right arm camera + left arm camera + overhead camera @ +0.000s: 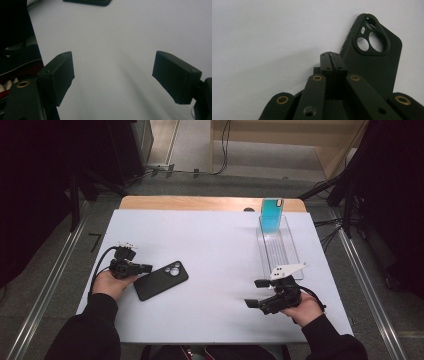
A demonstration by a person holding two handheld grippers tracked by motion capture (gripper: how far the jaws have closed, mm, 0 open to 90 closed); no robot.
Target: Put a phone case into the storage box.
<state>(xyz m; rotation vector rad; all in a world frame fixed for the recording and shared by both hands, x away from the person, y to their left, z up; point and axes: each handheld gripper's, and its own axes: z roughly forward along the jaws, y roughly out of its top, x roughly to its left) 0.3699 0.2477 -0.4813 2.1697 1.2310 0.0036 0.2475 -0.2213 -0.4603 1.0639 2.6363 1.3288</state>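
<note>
White bench [210, 245]: left hand-held gripper [146, 268], jaws pressed together and empty, sits just beside a black phone case [161, 280]; right hand-held gripper [256, 293], jaws apart, holds nothing.

From above, the white rectangular tabletop [215, 270] is the one bright thing in a dim room; the floor and dark curtains at either side sink almost to black. Light falls from overhead, evenly, with no glare on the surface. The matte black phone case with round camera cut-outs [161, 280] throws barely any shadow. In the left gripper view the same case [374, 57] looks fairly sharp, while the nearest black linkage softens, and a broad grey shadow spreads left of it. The right gripper view is hazier, with soft diagonal shadow streaks across the white and fuzzy edges
</note>
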